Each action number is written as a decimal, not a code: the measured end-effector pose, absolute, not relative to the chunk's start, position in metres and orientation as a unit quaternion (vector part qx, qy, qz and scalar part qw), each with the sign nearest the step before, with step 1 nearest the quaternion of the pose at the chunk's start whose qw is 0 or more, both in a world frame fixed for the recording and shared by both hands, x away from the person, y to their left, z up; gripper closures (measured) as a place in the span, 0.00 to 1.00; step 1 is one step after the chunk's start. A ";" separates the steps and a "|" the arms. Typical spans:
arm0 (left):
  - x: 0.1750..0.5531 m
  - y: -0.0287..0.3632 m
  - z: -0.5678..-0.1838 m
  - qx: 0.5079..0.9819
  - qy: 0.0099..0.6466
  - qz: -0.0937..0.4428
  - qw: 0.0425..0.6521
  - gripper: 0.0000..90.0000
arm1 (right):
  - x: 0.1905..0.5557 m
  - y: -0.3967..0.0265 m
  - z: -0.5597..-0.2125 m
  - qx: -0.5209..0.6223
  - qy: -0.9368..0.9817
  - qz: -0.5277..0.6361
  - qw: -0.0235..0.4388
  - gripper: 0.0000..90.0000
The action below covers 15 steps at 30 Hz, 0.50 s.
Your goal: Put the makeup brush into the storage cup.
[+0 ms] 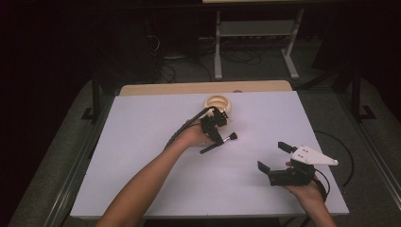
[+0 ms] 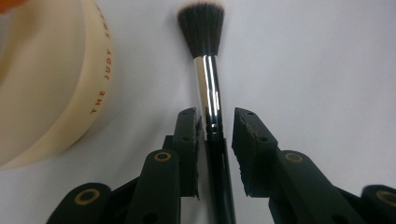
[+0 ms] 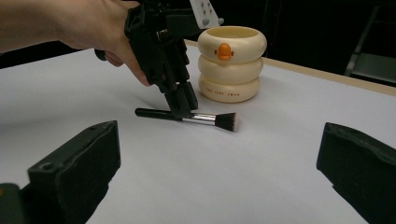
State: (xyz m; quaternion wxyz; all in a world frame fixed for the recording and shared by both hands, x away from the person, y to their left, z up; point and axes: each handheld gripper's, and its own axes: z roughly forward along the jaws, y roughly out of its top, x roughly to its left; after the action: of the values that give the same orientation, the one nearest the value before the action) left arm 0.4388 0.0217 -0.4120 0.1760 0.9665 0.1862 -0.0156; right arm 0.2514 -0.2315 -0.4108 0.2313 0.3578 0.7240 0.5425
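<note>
One cream ringed cup (image 3: 232,65) stands beside the brush (image 3: 189,116).

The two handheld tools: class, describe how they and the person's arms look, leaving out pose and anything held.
Both tools are black with two blocky jaws. The right tool carries a pale three-cornered plate with small holes and trails a black cable, as does the left tool. Forearms are bare, no sleeves.

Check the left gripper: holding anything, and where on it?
Not yet held. The left gripper straddles the brush where handle meets ferrule; one pad touches it, the other stands off. The brush lies on the table.
</note>
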 end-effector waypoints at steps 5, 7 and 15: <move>0.440 0.020 -0.413 0.967 0.189 -0.016 0.170 0.80 | 0.251 -0.232 -0.410 0.359 0.723 0.543 0.231 0.00; 0.440 0.019 -0.413 0.967 0.190 -0.018 0.167 0.81 | 0.251 -0.232 -0.410 0.360 0.723 0.543 0.230 0.00; 0.439 0.016 -0.417 0.970 0.187 -0.018 0.156 0.82 | 0.251 -0.232 -0.410 0.359 0.723 0.543 0.231 0.00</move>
State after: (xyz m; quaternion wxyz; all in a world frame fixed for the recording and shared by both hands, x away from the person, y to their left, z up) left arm 0.4391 0.0164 -0.4168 0.1562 0.9696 0.1874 -0.0177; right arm 0.2510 -0.2322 -0.4103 0.2314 0.3594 0.7226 0.5433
